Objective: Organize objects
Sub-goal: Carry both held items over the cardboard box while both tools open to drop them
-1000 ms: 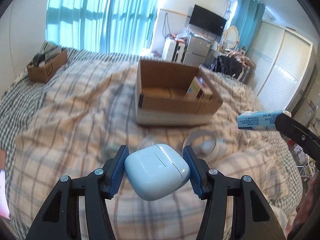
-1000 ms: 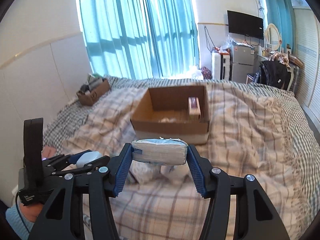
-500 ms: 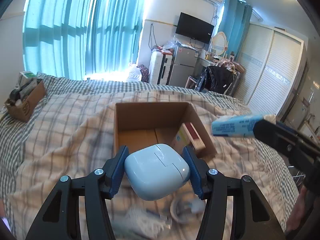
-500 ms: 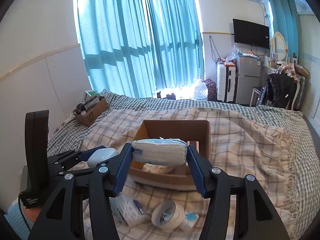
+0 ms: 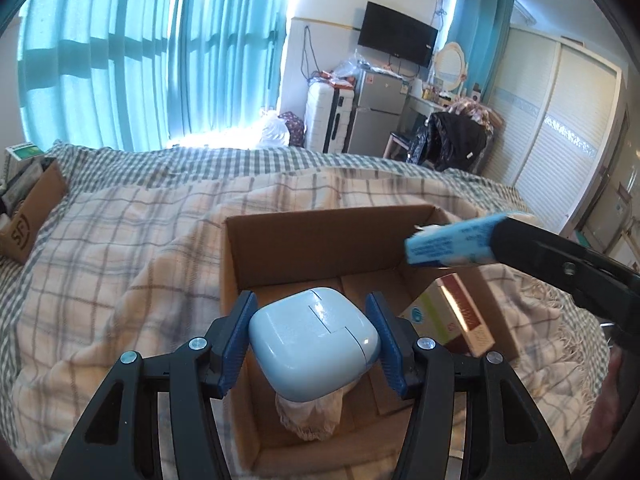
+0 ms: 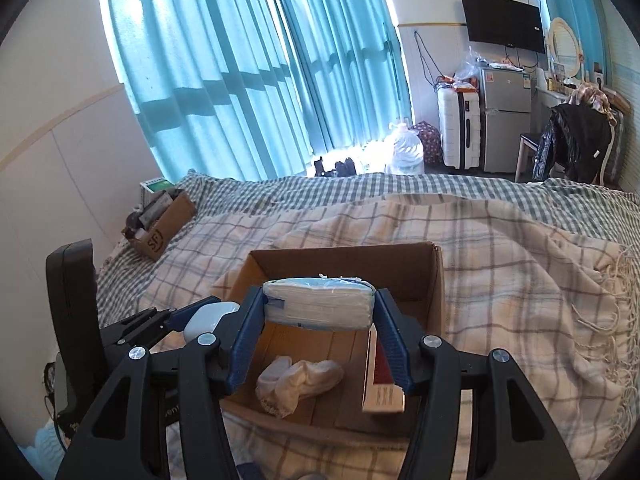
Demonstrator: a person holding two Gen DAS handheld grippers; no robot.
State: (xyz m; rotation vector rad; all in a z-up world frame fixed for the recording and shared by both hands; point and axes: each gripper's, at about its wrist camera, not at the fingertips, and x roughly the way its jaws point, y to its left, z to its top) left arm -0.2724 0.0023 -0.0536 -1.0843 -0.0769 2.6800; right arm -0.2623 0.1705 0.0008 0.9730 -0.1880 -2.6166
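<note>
My left gripper (image 5: 314, 342) is shut on a pale blue earbud case (image 5: 314, 342) and holds it above the open cardboard box (image 5: 312, 236). My right gripper (image 6: 318, 320) is shut on a blue-and-white tissue pack (image 6: 318, 306) over the same box (image 6: 344, 258). The tissue pack also shows in the left wrist view (image 5: 452, 242), and the earbud case in the right wrist view (image 6: 208, 318). Inside the box lie a white crumpled cloth (image 6: 298, 378), a red-and-white carton (image 6: 380, 376) and a green-and-white carton (image 5: 426, 316).
The box sits on a plaid blanket (image 6: 520, 272) over the bed. A smaller cardboard box (image 6: 160, 228) of items stands at the bed's far left. Beyond the bed are blue curtains, a white suitcase, a small fridge and a chair with dark clothes.
Both grippers have moved forward and over the open box, each still holding its object. The tape roll and loose items near the bed's front have dropped out of view.
</note>
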